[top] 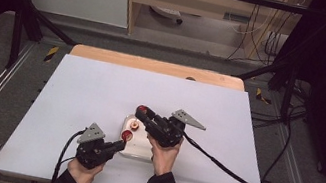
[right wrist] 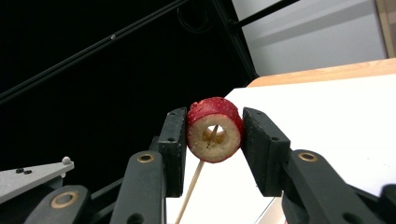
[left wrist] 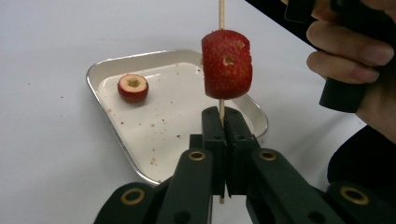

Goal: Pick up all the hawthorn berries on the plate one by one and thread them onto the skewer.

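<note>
1. We start left of the white tray (top: 136, 152): the left gripper (top: 123, 140) comes up from the near edge of the white table (top: 77, 107), its tip at the tray's left rim.
2. In the left gripper view its jaws are pressed together on a thin wooden skewer (left wrist: 222, 14), pinched low on the stick, which stands upright between the pads.
3. On that skewer, above the jaws, sits a red fruit piece (left wrist: 227, 64), speckled and cut flat on the side, with a small hole in its face; it hangs over the tray's right part in this view.
4. Inside the tray (left wrist: 182, 55), towards its far left corner, lies a second red fruit (left wrist: 133, 88), cored, pale in the middle, loose on the tray floor among crumbs.
5. Moving right, above the tray's far side: the right gripper (top: 143, 112) is held by the right hand (top: 163, 153), which rises from the tray's right edge.
6. In the right gripper view (right wrist: 215, 135) its jaws are partly apart and clamp a cored red fruit ring (right wrist: 215, 130) from both sides; the skewer (right wrist: 191, 186) tip shows through the ring's hole and the stick runs down below it.
7. No brand, label or writing can be read on anything around the tray.
</note>
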`<state>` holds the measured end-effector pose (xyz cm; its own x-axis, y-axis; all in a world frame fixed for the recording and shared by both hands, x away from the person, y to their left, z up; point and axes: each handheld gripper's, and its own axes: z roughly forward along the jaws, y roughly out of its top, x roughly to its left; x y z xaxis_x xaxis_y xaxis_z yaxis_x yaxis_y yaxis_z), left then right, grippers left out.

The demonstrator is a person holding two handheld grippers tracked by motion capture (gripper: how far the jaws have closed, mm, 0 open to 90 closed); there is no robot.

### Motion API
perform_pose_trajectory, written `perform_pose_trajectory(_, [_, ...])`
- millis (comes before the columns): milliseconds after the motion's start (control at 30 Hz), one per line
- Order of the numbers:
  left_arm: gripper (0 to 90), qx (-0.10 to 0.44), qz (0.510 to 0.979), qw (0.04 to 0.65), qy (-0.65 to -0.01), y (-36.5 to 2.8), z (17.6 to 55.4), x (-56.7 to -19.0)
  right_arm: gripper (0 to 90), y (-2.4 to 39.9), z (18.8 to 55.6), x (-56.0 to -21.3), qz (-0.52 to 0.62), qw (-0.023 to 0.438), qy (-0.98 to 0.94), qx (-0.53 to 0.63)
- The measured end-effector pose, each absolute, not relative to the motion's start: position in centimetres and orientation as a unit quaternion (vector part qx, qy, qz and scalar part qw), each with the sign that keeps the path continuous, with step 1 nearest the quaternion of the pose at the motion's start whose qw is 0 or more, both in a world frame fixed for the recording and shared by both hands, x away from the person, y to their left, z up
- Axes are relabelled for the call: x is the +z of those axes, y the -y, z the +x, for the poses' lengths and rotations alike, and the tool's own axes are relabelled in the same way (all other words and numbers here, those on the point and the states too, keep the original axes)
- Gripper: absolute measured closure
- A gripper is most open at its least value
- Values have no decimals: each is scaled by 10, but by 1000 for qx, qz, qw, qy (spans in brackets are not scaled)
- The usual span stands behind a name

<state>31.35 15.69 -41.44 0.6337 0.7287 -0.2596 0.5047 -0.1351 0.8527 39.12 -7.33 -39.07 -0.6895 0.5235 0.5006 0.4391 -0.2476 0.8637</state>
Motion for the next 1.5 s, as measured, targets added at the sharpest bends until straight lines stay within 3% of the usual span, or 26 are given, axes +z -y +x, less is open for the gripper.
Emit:
perform_pose_trajectory(133, [888,123,740,517,-413,-158,314,-412,623,73,392,-392,395,-4,-618,680])
perform_pose_trajectory(567, [888,114,744,513,-413,-154,317,-418,623,68,380,-398,397,9,-626,671])
perform_pose_trajectory(700, [888,116,738,522,-411,-157,319,-413,624,65,378,-406,398,-11,-636,661])
perform_pose_trajectory(1033, [886,116,739,524,-407,-159,322,-417,603,64,375,-411,393,-12,-639,662])
perform_pose_trajectory(1133, [886,118,741,522,-407,-164,324,-418,502,69,374,-406,385,18,-655,650])
perform_pose_trajectory(1500, [884,135,768,493,-385,-182,330,-418,287,104,385,-391,376,80,-728,568])
